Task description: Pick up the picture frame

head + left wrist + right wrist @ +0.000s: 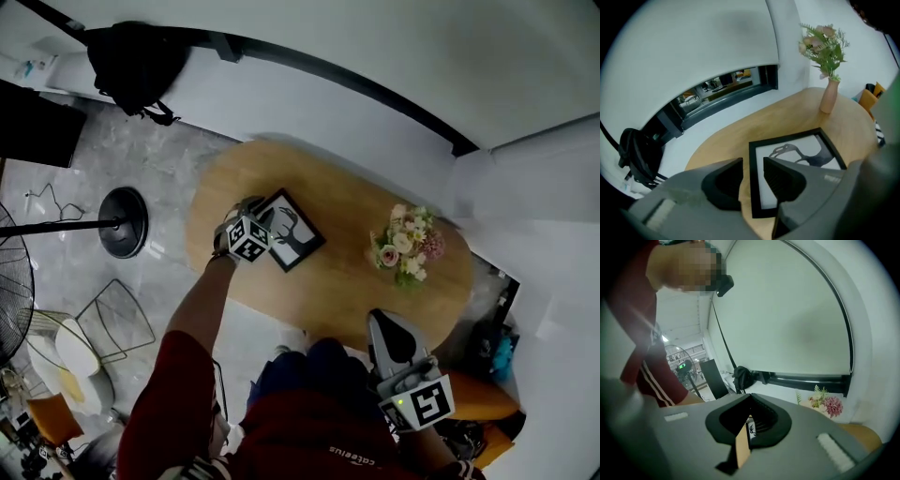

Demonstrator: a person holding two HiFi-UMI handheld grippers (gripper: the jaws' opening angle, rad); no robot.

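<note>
A black picture frame (292,231) with a deer print lies flat on the oval wooden table (356,281). My left gripper (263,218) is at the frame's left corner, low over the table. In the left gripper view the frame (797,164) has its left border lying in the gap of the left gripper (753,180), whose jaws stand open on either side of it. My right gripper (381,321) is held back by the person's body at the table's near edge. In its own view the right gripper (749,399) has its tips together and holds nothing.
A pink vase of flowers (406,246) stands on the table to the right of the frame and also shows as the vase (828,93). A fan base (123,222), a wire chair (116,320) and a black bag (137,62) are on the left.
</note>
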